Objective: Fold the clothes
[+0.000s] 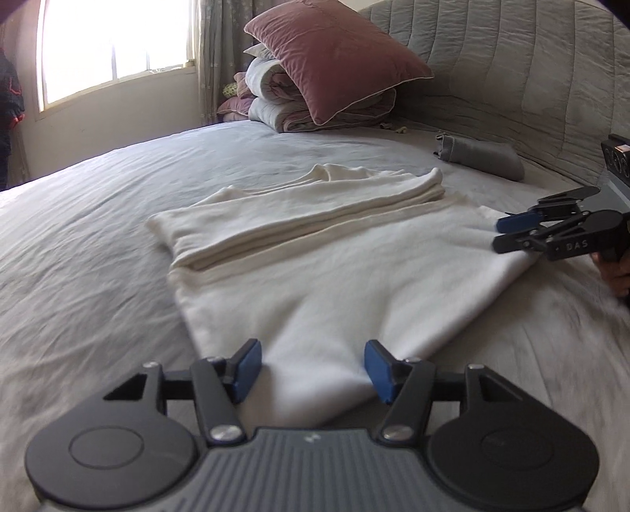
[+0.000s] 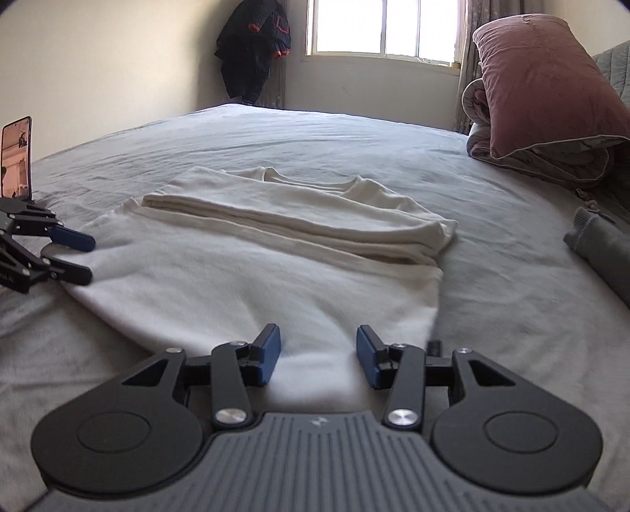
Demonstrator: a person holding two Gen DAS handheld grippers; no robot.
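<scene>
A cream long-sleeved top (image 1: pixel 315 252) lies flat on the grey bed sheet (image 1: pixel 98 236), its sleeves folded across the chest in a long band. My left gripper (image 1: pixel 313 366) is open at one bottom corner of the top, and the hem lies between its blue pads without being pinched. My right gripper (image 2: pixel 319 356) is open at the other bottom corner of the top (image 2: pixel 256 271), with cloth between its pads too. Each gripper shows in the other's view: the right gripper (image 1: pixel 508 232) at the right edge, the left gripper (image 2: pixel 78 256) at the left edge, both with jaws apart.
A dusty-pink pillow (image 1: pixel 334 59) leans on a rolled quilt (image 1: pixel 275 106) by the padded grey headboard (image 1: pixel 531 78). A folded grey garment (image 1: pixel 484 157) lies near the headboard. A dark jacket (image 2: pixel 254 47) hangs in the corner beside the window (image 2: pixel 386 27).
</scene>
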